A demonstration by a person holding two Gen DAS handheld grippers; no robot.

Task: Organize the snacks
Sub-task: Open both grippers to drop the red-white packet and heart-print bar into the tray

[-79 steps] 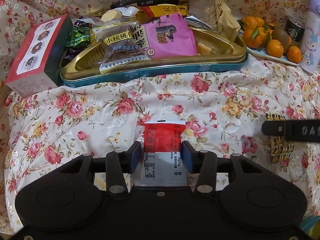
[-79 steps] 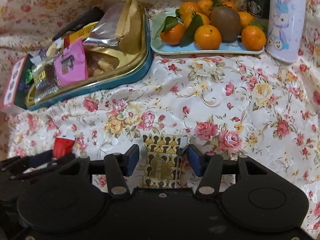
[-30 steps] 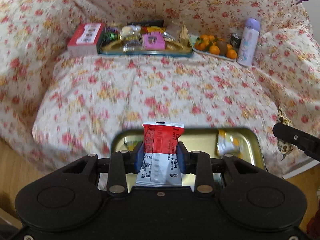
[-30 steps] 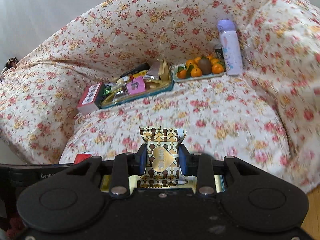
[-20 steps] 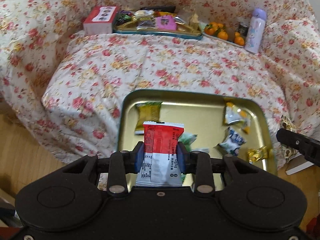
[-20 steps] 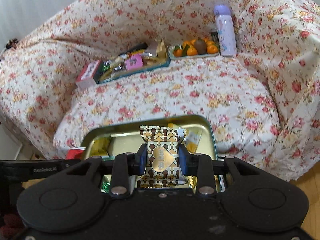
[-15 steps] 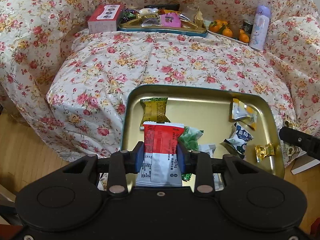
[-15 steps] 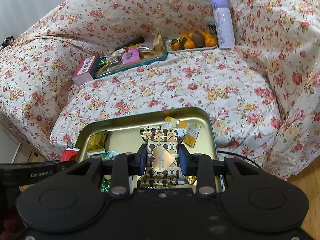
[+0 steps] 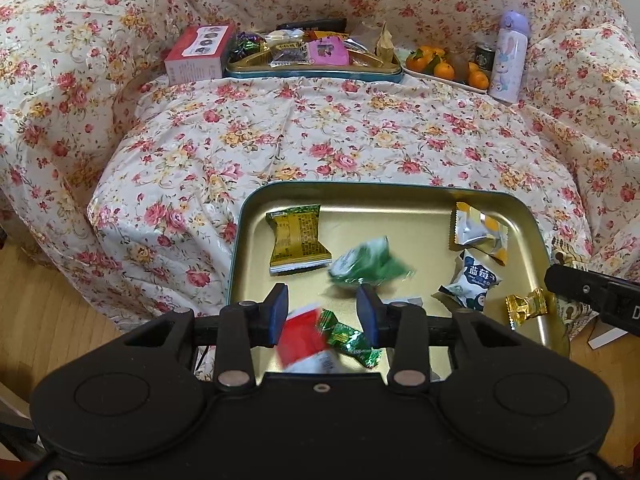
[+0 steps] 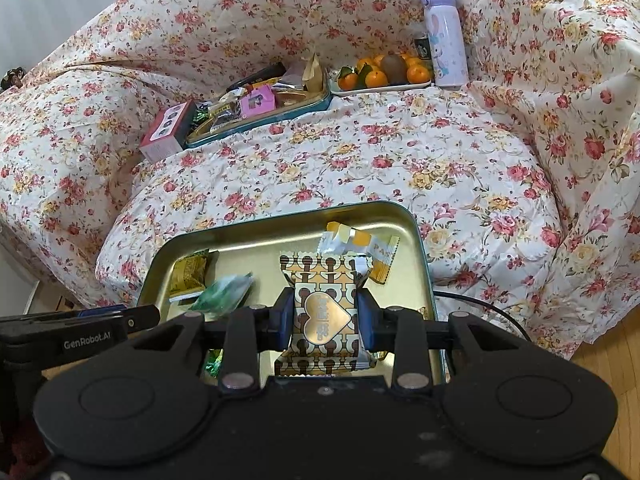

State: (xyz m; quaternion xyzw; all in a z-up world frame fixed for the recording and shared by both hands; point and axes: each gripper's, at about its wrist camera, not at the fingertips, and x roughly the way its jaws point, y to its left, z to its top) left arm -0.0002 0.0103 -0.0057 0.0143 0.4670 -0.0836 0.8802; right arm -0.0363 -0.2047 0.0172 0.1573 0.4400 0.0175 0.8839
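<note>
Below the left gripper [image 9: 322, 312], whose jaws are opening with nothing pressed between them, the red snack packet [image 9: 302, 340] drops blurred toward the gold tray [image 9: 400, 194]. It may knock the green candy [image 9: 350, 338] just beside it. The right gripper [image 10: 322, 316] clenches the heart-print packet [image 10: 324, 312]; releasing near the tray's rim risks a spill onto the floor.

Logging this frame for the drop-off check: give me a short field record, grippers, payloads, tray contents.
left gripper: jaws opening, nothing pinched
red packet: blurred, dropping into gold tray
right gripper: shut on heart-print packet, over the tray
tray contents: yellow-green packet, blurred green packet, blueberry packet, gold candy
sofa: second snack tray, fruit plate
</note>
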